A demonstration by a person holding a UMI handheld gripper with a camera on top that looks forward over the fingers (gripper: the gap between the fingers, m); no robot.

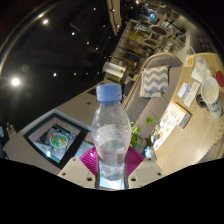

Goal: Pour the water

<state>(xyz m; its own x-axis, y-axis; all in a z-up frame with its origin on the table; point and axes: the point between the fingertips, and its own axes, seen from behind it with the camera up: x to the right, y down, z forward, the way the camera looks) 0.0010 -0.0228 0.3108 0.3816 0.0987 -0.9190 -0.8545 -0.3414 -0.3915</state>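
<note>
Gripper view: the gripper [110,168] is closed on a clear plastic water bottle [110,135] with a blue cap [109,92], magenta pads [90,160] pressing both sides. The bottle stands upright between the fingers. Beyond it, far right, is a cluttered table [190,125]; near left, a framed picture [57,138].

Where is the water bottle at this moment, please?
In the gripper view, the water bottle stands upright between the pink pads of the hand-held gripper, with a framed picture on the counter behind it.
</note>
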